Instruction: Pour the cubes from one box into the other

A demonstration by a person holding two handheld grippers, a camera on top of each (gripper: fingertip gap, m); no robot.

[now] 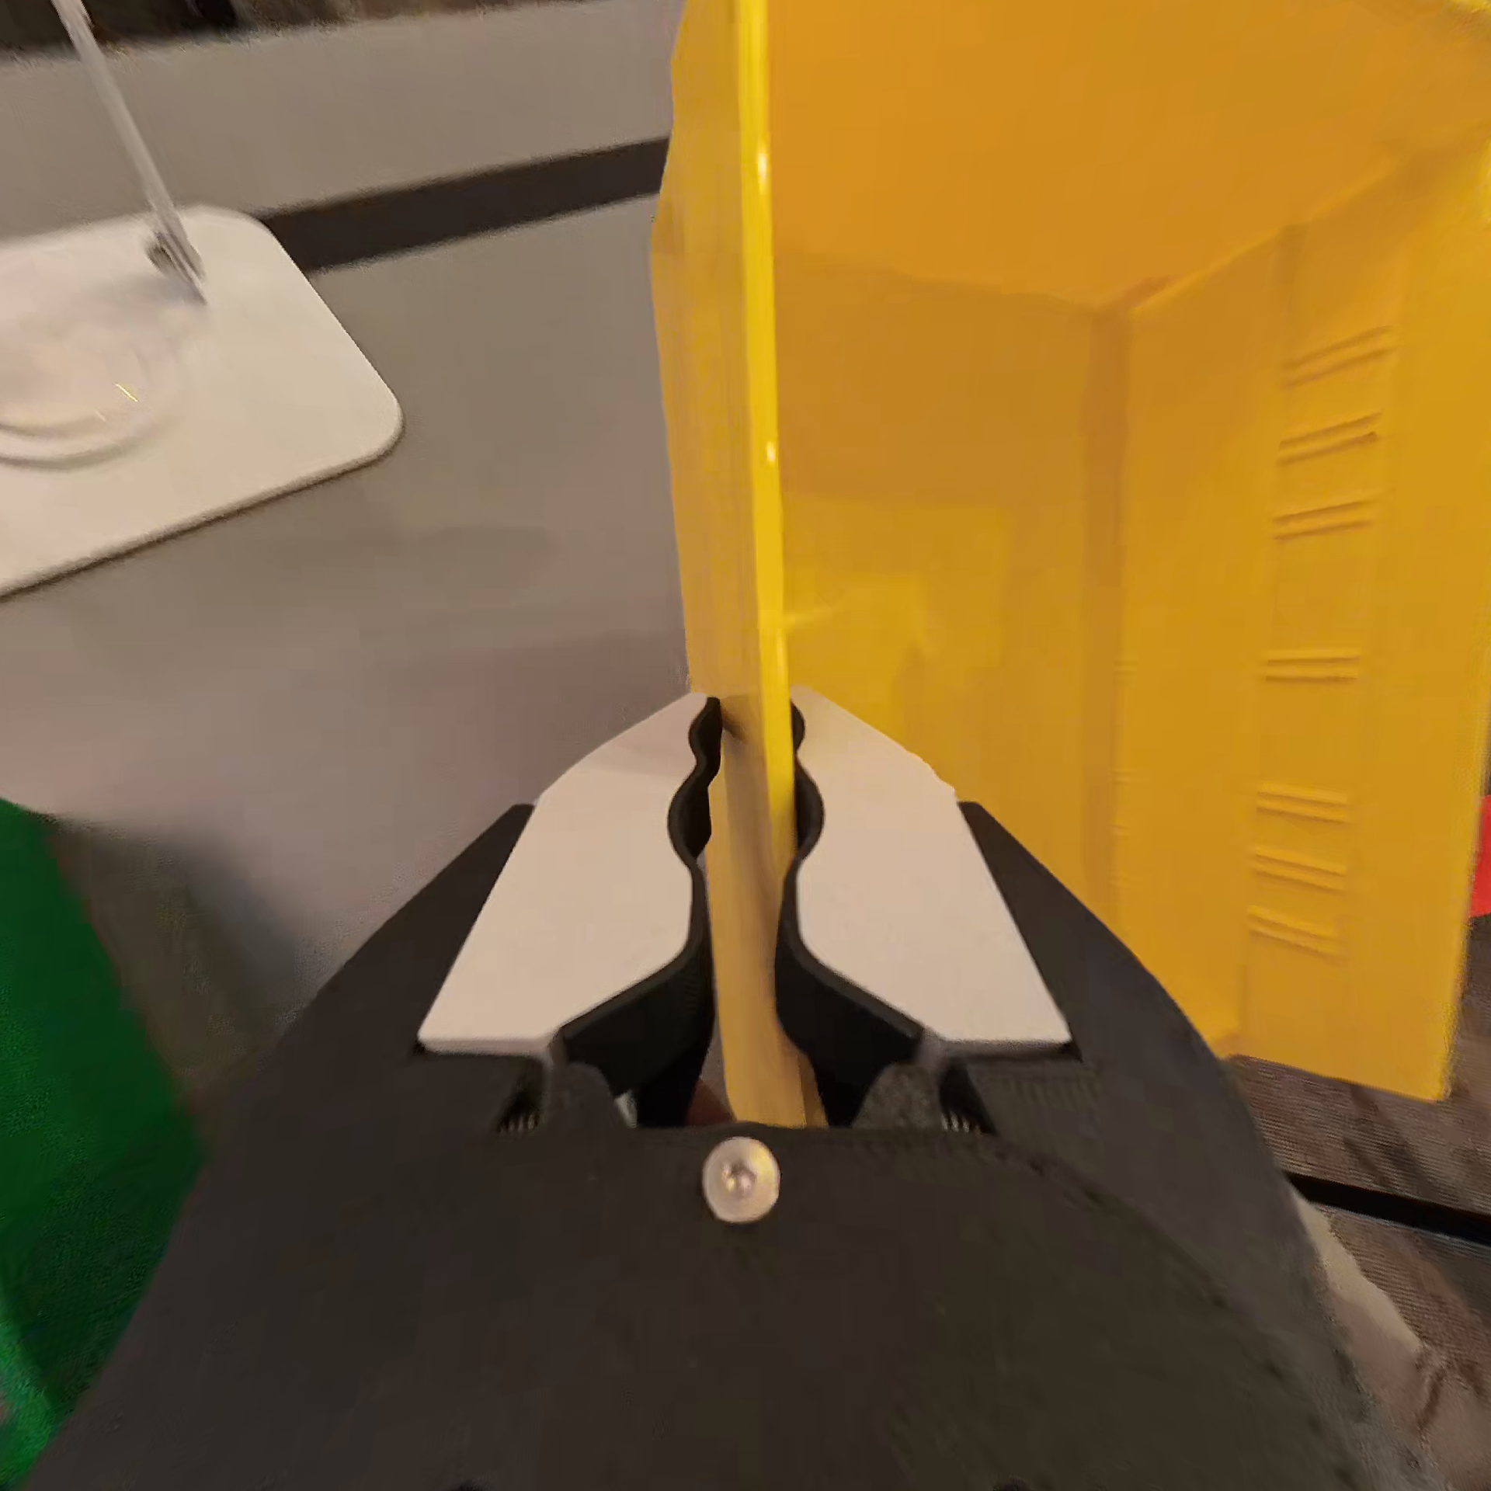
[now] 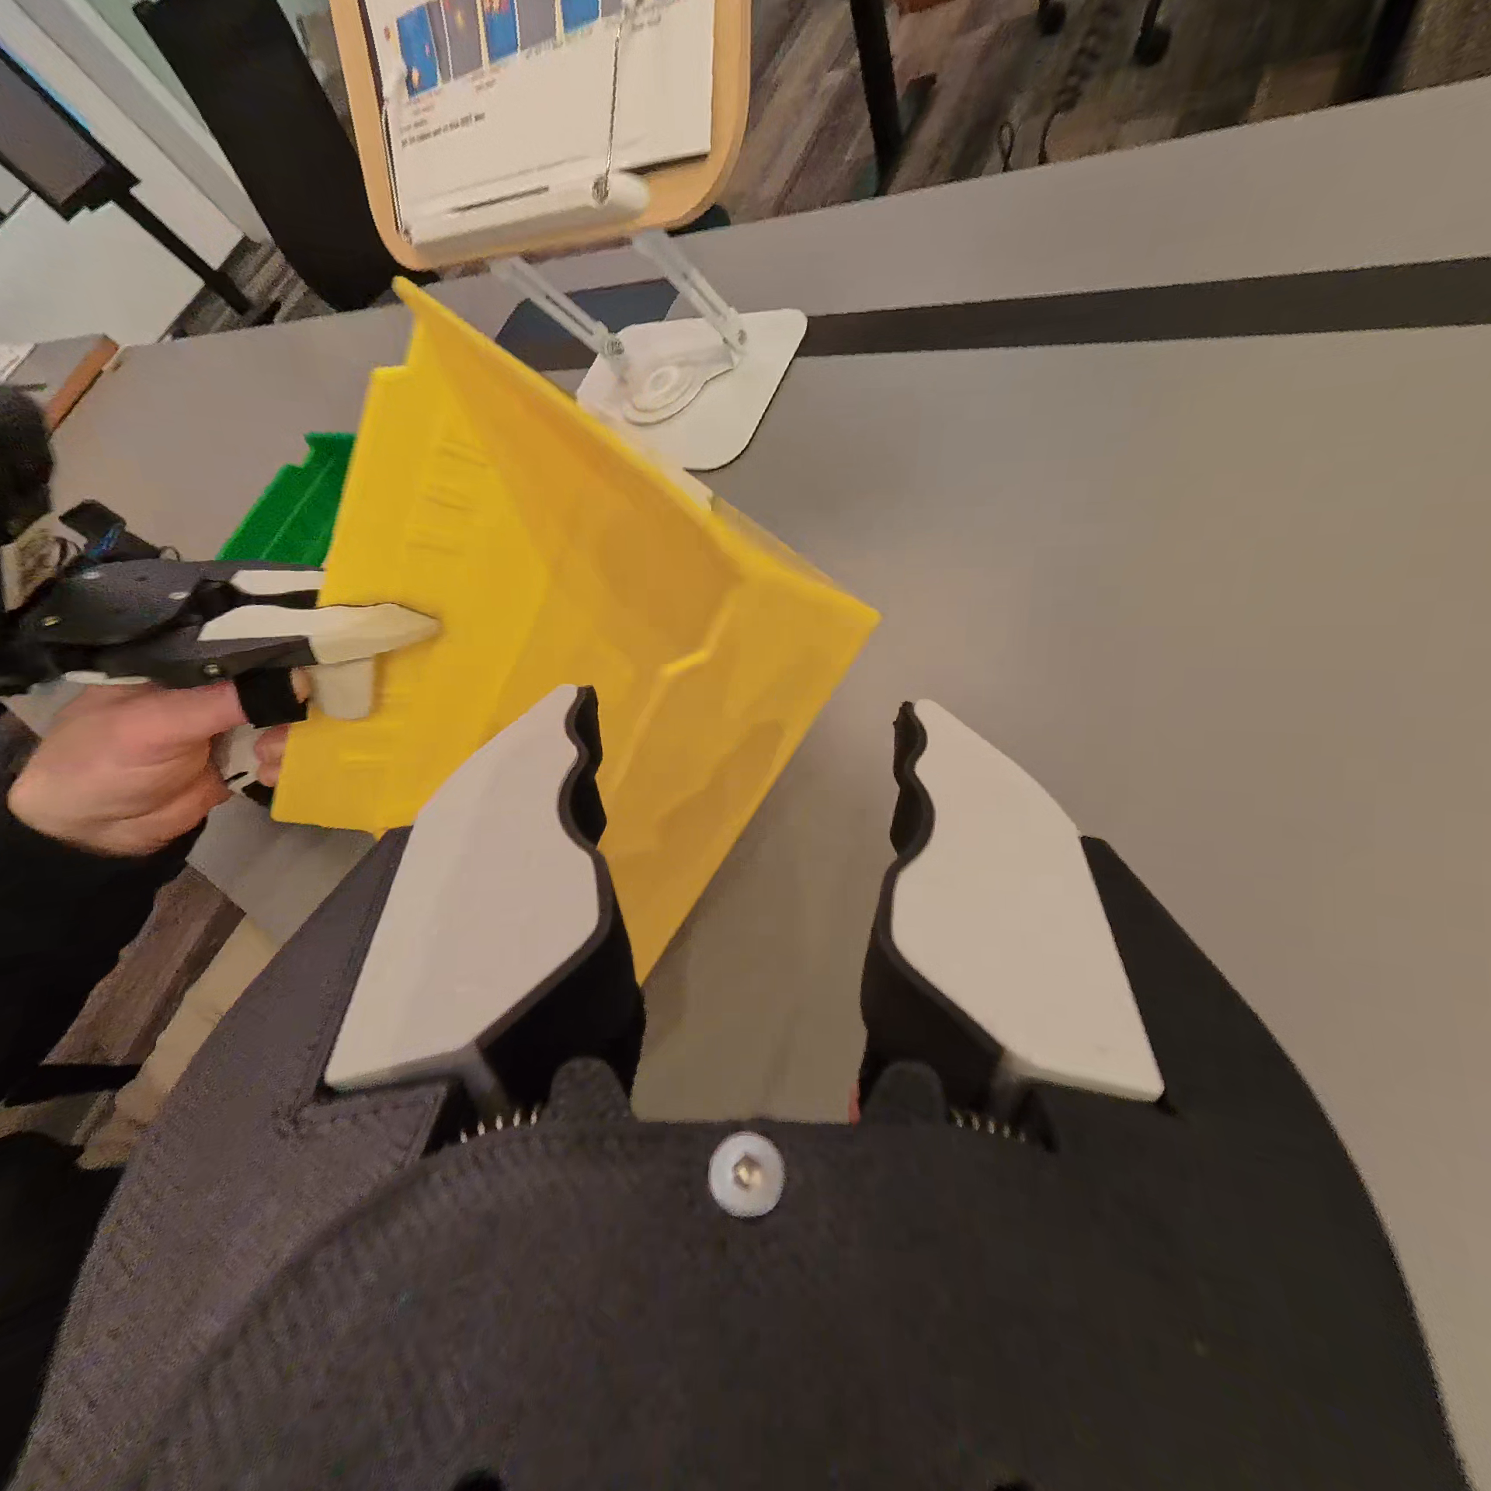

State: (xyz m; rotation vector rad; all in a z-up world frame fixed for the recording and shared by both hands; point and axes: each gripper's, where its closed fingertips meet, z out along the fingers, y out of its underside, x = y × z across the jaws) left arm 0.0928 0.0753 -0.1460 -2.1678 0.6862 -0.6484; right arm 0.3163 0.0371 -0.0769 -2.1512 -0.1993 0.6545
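My left gripper (image 1: 754, 714) is shut on the side wall of the yellow box (image 1: 1049, 484) and holds it tipped on its side; the inside that shows holds no cubes. In the right wrist view the yellow box (image 2: 565, 613) is tilted in the air above the grey table, with the left gripper (image 2: 387, 605) clamped on its left wall. The green box (image 2: 298, 508) lies behind and left of it, mostly hidden; a green patch (image 1: 73, 1008) shows at lower left in the left wrist view. My right gripper (image 2: 746, 710) is open and empty, just right of the yellow box. No cubes show.
A white stand base (image 2: 702, 387) carries a tilted board with papers (image 2: 549, 113) at the back of the grey table (image 2: 1129, 605); the base also shows in the left wrist view (image 1: 161, 387). A hand (image 2: 121, 774) holds the left gripper. The table's front edge and floor lie at left.
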